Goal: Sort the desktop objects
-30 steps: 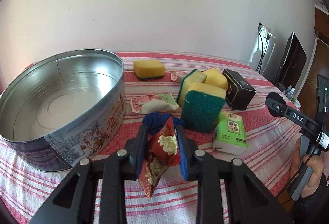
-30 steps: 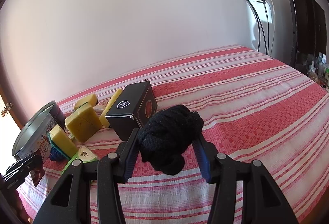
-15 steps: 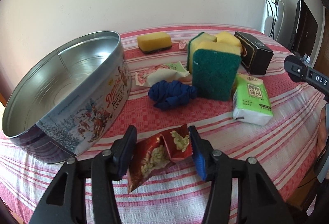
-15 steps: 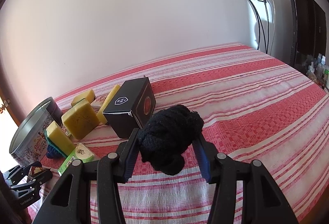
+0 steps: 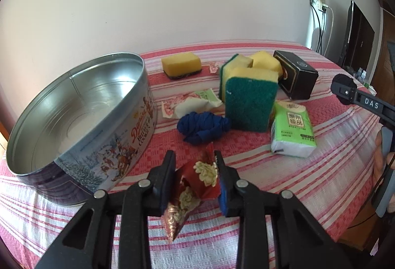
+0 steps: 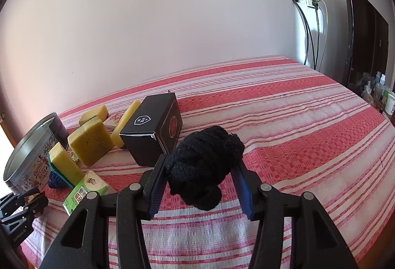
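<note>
Left hand-held gripper (image 5: 195,179), lower centre of the left wrist view, is clamping the red snack packet (image 5: 195,185) again; half a second ago the jaws were standing wider and the packet was lying slack between them, so this reads as a re-grip. Packet is hanging tilted, its lower corner pointing down over the striped tabletop (image 5: 308,182).

Judgement: with the hold renewed, the packet looks ready to be carried to the cookie tin (image 5: 74,125), which is sitting at left, just beside the gripper.

Right hand-held gripper (image 6: 200,182) is squeezing the black knitted bundle (image 6: 202,165) exactly as a second ago, lower centre of its own view.

Containers: the tin is showing bare metal inside, nothing in it. Black box (image 5: 296,76), upper right, closed; contents hidden.
</note>
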Motion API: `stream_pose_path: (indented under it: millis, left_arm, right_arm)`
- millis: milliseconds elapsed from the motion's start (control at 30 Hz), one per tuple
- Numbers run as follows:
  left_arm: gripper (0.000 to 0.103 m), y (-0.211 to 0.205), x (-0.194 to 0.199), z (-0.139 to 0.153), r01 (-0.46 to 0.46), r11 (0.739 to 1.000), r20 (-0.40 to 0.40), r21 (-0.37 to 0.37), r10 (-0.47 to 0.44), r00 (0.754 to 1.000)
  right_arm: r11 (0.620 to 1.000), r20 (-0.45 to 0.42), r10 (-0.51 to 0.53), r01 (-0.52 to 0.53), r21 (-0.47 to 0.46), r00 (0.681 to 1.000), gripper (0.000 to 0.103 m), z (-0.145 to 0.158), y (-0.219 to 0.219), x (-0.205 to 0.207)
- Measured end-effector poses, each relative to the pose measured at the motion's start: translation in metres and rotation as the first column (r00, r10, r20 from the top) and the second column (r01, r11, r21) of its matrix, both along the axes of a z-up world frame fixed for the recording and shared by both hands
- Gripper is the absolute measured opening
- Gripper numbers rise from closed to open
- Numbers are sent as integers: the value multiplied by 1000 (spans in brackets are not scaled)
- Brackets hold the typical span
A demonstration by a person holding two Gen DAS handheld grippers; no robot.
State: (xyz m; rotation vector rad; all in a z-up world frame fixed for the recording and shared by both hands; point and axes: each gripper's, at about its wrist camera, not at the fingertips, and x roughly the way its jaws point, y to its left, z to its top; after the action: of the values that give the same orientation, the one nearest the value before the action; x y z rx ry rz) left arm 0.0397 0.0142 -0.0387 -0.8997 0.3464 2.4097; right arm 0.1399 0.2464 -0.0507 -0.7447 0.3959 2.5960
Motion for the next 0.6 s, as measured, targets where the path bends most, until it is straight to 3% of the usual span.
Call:
stream_pose_path:
  millis: [600]
  left_arm:
    - [27, -14, 0, 8, -5, 997, -8, 71, 5, 1000]
  right_arm:
    - [995, 10, -34, 33, 93, 999, 53, 3, -11, -2]
